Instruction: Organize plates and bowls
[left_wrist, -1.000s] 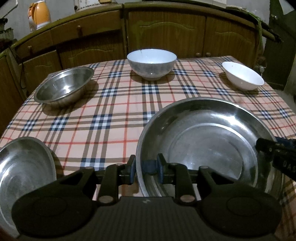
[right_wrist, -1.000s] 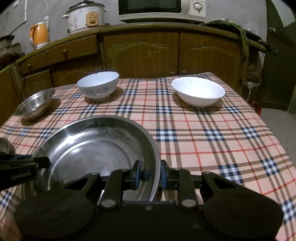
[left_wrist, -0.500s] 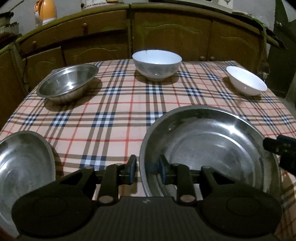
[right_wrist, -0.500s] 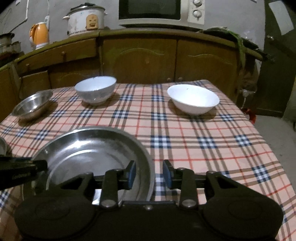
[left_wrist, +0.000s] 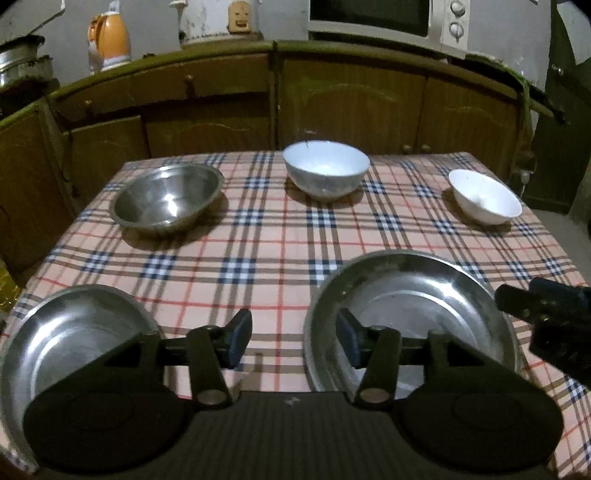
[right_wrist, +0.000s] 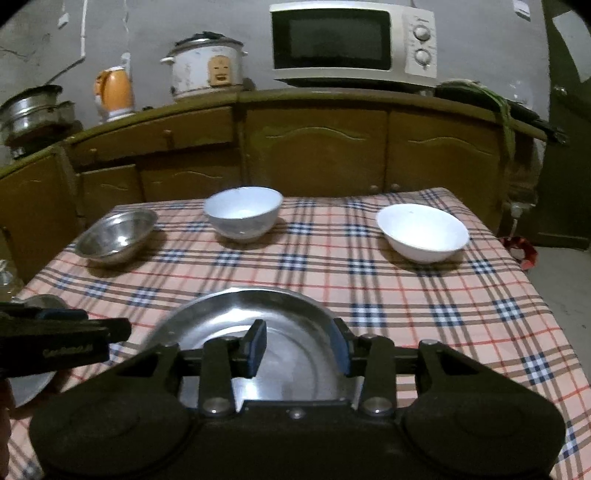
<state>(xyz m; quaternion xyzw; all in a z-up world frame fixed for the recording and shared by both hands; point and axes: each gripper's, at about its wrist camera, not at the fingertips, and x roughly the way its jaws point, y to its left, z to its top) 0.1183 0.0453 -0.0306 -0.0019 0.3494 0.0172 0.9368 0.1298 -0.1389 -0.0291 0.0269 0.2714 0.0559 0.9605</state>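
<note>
A large steel plate (left_wrist: 417, 295) lies on the checked tablecloth (left_wrist: 258, 251) near the front; it also shows in the right wrist view (right_wrist: 251, 314). A smaller steel plate (left_wrist: 74, 332) lies at the front left. A steel bowl (left_wrist: 166, 199), a pale blue bowl (left_wrist: 325, 173) and a white bowl (left_wrist: 484, 201) stand at the back. My left gripper (left_wrist: 293, 339) is open and empty, straddling the large plate's left rim from above. My right gripper (right_wrist: 299, 345) is open and empty above the plate's right rim.
Wooden cabinets (right_wrist: 314, 147) run behind the table, carrying a microwave (right_wrist: 351, 44), a rice cooker (right_wrist: 205, 70) and an orange kettle (right_wrist: 112, 92). The table's right edge (right_wrist: 517, 266) drops to the floor. The right gripper's body shows in the left wrist view (left_wrist: 546, 314).
Both grippers let go of the large steel plate's rim, opened wide and rose back from it. The plate stays flat on the cloth.
</note>
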